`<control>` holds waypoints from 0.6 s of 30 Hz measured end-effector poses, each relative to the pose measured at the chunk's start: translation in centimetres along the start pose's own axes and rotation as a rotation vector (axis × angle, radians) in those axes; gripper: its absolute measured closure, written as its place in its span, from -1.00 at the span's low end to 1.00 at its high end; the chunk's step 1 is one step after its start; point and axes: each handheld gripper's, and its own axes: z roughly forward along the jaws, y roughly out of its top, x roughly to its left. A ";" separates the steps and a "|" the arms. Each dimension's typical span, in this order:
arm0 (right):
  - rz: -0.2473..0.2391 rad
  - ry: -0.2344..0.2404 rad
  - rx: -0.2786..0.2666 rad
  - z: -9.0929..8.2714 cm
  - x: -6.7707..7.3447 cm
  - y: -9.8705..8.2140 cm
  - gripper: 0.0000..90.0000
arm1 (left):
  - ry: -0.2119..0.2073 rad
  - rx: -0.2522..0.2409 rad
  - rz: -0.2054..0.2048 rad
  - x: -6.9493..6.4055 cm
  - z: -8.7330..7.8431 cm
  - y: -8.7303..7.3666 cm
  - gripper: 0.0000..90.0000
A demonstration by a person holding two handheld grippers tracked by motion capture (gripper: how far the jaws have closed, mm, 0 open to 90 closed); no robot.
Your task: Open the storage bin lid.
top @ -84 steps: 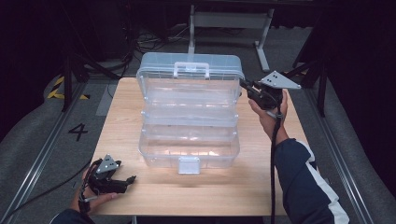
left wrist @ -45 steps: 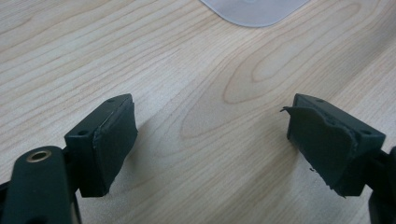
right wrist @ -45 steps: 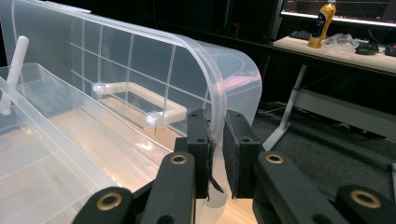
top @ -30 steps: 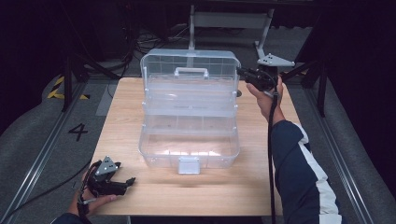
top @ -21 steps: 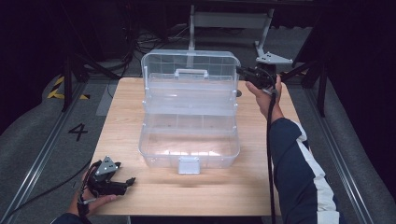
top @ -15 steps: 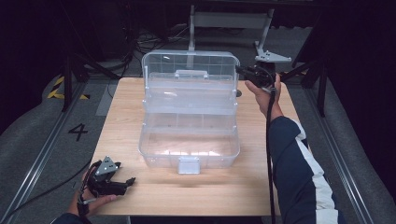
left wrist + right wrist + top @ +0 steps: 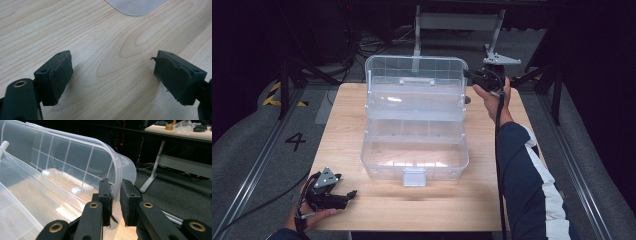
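High view: a clear plastic box (image 7: 414, 127) stands mid-table (image 7: 362, 210), its lid (image 7: 414, 70) swung up at the far side. The right gripper (image 7: 472, 76) sits at the lid's right rim; the left gripper (image 7: 349, 195) rests near the table's front left corner, well apart from the box.

Left gripper view: jaws wide apart over bare wood, nothing between them.

Right gripper view: jaws nearly closed, pinching the lid's thin rim (image 7: 117, 182).

The box looks light and stiff but slick and a bit flexible — the rim edge seems the natural hold, with the hinge likely the weak spot.
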 end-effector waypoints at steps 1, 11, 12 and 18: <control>0.000 -0.001 0.002 0.1 0.0 0.0 0.78 | 0.005 0.000 0.003 0.0 0.0 0.0 -0.65; 0.012 -0.015 0.030 1.3 -0.5 0.0 0.76 | 0.002 0.006 0.003 0.1 0.0 0.1 -0.65; 0.013 -0.018 0.031 1.4 -0.6 0.0 0.76 | 0.002 0.006 0.002 0.1 0.0 0.1 -0.65; 0.022 -0.017 0.039 2.1 -1.0 -0.2 0.75 | 0.002 0.005 -0.003 0.0 0.0 0.1 -0.65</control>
